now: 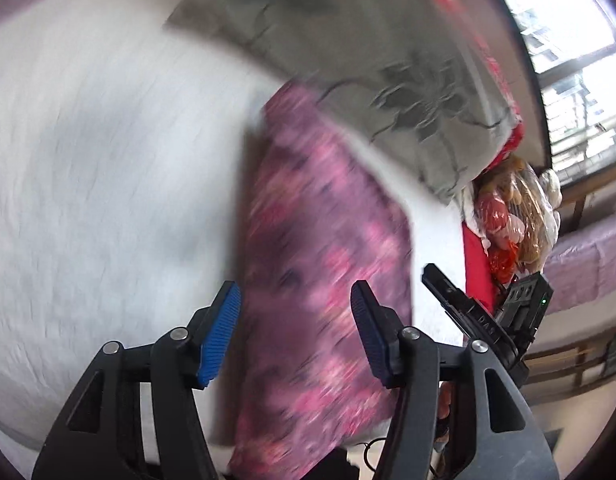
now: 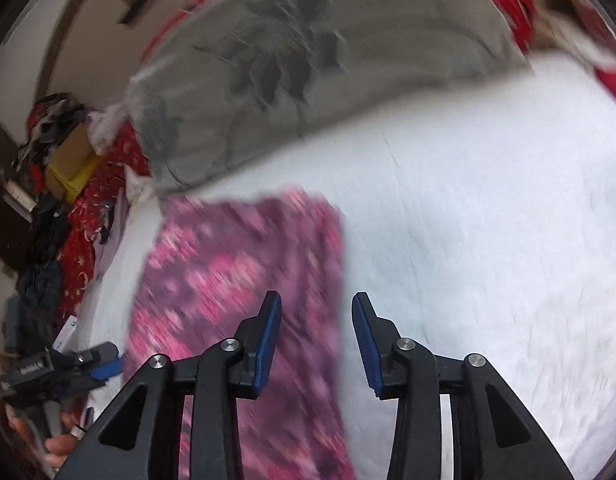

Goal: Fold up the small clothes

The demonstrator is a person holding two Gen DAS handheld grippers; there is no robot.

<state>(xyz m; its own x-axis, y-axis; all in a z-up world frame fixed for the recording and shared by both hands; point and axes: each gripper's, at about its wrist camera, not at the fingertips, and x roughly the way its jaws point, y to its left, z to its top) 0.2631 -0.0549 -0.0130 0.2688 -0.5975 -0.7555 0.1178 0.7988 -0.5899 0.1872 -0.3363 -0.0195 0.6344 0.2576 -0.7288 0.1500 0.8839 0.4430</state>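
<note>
A pink and purple patterned cloth (image 1: 320, 264) lies as a long flat strip on the white bed sheet (image 1: 100, 160); it also shows in the right wrist view (image 2: 244, 280). My left gripper (image 1: 296, 332) is open and empty, its blue pads above the cloth's near part. My right gripper (image 2: 316, 344) is open and empty, its left pad over the cloth's right edge. The right gripper shows in the left wrist view (image 1: 468, 312), and the left gripper in the right wrist view (image 2: 60, 368). Both views are motion-blurred.
A grey flower-print pillow (image 1: 348, 60) lies at the head of the bed, also in the right wrist view (image 2: 308, 60). Red bedding (image 2: 88, 220) and piled clothes (image 2: 48, 132) sit beside the bed. Bagged items (image 1: 512, 216) and a window (image 1: 568, 60) are at the right.
</note>
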